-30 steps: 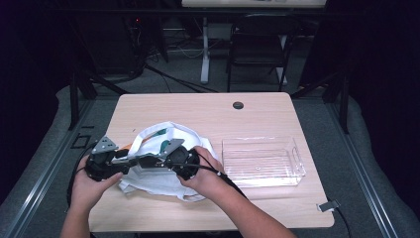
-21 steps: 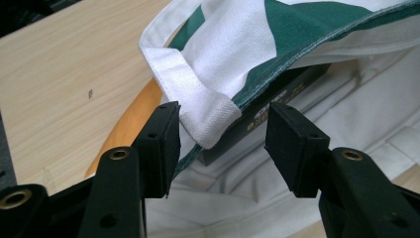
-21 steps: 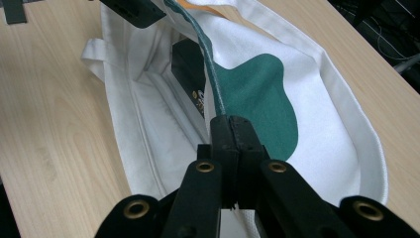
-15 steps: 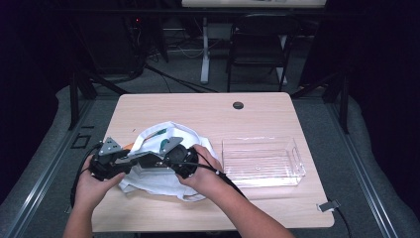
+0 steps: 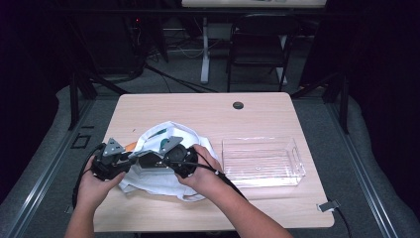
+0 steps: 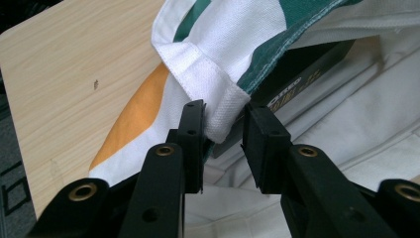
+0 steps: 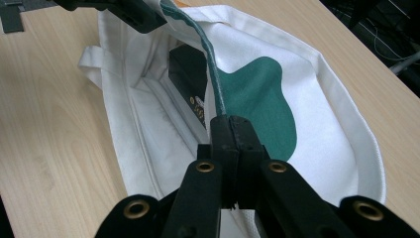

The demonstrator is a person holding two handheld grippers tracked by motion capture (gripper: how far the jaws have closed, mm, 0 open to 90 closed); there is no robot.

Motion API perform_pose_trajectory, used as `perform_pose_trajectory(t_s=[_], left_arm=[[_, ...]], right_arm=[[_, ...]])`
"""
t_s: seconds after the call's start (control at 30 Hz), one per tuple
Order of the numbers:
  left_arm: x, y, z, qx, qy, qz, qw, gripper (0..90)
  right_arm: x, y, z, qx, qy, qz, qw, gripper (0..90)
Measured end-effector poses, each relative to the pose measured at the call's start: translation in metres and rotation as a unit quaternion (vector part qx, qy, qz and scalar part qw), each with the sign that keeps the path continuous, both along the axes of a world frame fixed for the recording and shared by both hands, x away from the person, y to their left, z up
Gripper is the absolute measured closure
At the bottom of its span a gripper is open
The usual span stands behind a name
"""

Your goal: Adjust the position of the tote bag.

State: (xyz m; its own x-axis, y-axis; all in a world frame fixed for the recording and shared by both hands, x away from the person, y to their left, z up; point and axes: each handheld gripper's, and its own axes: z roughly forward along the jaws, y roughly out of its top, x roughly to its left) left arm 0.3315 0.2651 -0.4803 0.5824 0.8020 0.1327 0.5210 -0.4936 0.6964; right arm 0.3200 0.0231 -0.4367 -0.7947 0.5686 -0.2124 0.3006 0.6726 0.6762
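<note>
A white tote bag point(image 5: 166, 183) with green and orange print lies on the table's near left. Inside it is a black box point(image 6: 297, 74), seen too in the right gripper view point(image 7: 188, 67). My left gripper point(image 6: 224, 119) has been closing around the bag's thick white hem point(image 6: 218, 94). The hem sits between the pads without being squeezed. My right gripper point(image 7: 232, 124) is shut on the green-edged rim point(image 7: 215, 84) and holds the mouth up. In the high view the left gripper point(image 5: 137, 157) and the right gripper point(image 5: 154, 159) face each other over the bag.
A clear plastic tray point(image 5: 260, 142) stands on the wooden table point(image 5: 198, 109) to the right of the bag. A round cable hole point(image 5: 238, 105) sits near the far edge. A chair point(image 5: 257, 44) and desk legs stand behind the table.
My left gripper has edged right onto the bag's rim and its jaws have narrowed around the hem. The right gripper and the bag have stayed put.
</note>
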Motion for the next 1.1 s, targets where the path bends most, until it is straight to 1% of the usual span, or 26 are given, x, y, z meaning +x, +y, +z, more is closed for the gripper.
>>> perform_pose_trajectory(t_s=[0.03, 0.13, 0.17, 0.37, 0.47, 0.5, 0.57, 0.63, 0.67, 0.7, 0.8, 0.83, 0.87, 0.93, 1.0, 1.03, 1.07, 1.1], left_arm=[[0.0, 0.0, 0.0, 0.0, 0.0, 0.001, 1.0, 73.3], [-0.001, 0.0, 0.001, -0.003, -0.002, 0.005, 1.0, 76.2], [-0.001, 0.0, 0.001, -0.003, -0.003, 0.006, 1.0, 76.5], [-0.001, -0.001, 0.001, 0.0, -0.005, 0.006, 1.0, 78.6], [-0.001, -0.001, 0.002, 0.002, -0.004, 0.008, 1.0, 79.3], [0.0, -0.001, 0.003, -0.002, -0.006, 0.006, 1.0, 79.8], [0.0, -0.001, 0.003, -0.003, -0.008, 0.007, 0.9999, 80.0], [0.001, -0.001, 0.005, -0.006, -0.009, 0.008, 0.9999, 80.4], [0.001, -0.001, 0.006, -0.006, -0.01, 0.007, 0.9999, 80.4], [0.001, -0.001, 0.006, -0.004, -0.011, 0.006, 0.9999, 80.6], [0.003, -0.001, 0.008, -0.004, -0.013, 0.007, 0.9999, 80.6], [0.003, -0.001, 0.008, -0.004, -0.012, 0.006, 0.9999, 80.7], [0.003, -0.002, 0.008, -0.007, -0.015, 0.008, 0.9998, 80.7], [0.004, -0.001, 0.009, -0.006, -0.015, 0.007, 0.9998, 80.7], [0.005, -0.002, 0.01, -0.008, -0.018, 0.009, 0.9998, 80.8], [0.006, -0.001, 0.011, -0.01, -0.019, 0.009, 0.9997, 80.8], [0.006, -0.001, 0.011, -0.01, -0.019, 0.009, 0.9997, 80.8], [0.007, -0.001, 0.012, -0.01, -0.018, 0.01, 0.9997, 80.8]], right_arm=[[0.0, 0.0, 0.0, -0.005, 0.0, 0.002, 1.0, 90.0], [-0.001, 0.001, 0.0, -0.004, -0.001, 0.005, 1.0, 90.0], [-0.002, 0.001, -0.001, -0.007, -0.002, 0.006, 1.0, 90.0], [-0.002, 0.001, -0.003, -0.006, -0.003, 0.007, 1.0, 90.0], [-0.003, 0.001, -0.003, -0.013, -0.002, 0.009, 0.9999, 90.0], [-0.003, 0.001, -0.005, -0.011, -0.001, 0.012, 0.9999, 90.0], [-0.004, 0.001, -0.005, -0.013, -0.001, 0.013, 0.9998, 89.9], [-0.004, 0.001, -0.006, -0.013, -0.005, 0.013, 0.9998, 89.2], [-0.004, 0.001, -0.007, -0.011, -0.004, 0.015, 0.9998, 87.5], [-0.005, -0.001, -0.006, -0.006, -0.002, 0.02, 0.9998, 83.8], [-0.007, -0.004, -0.003, -0.007, -0.011, 0.02, 0.9997, 78.6], [-0.008, -0.005, -0.002, -0.003, -0.013, 0.021, 0.9997, 77.2], [-0.009, -0.007, -0.002, -0.002, -0.015, 0.019, 0.9997, 76.0], [-0.01, -0.008, -0.001, -0.002, -0.016, 0.019, 0.9997, 74.6], [-0.011, -0.013, 0.0, -0.002, -0.02, 0.02, 0.9996, 71.0], [-0.011, -0.017, 0.0, -0.002, -0.024, 0.028, 0.9993, 67.8], [-0.012, -0.019, -0.001, -0.001, -0.024, 0.031, 0.9992, 67.5], [-0.011, -0.021, 0.0, -0.01, -0.019, 0.035, 0.9991, 66.8]])
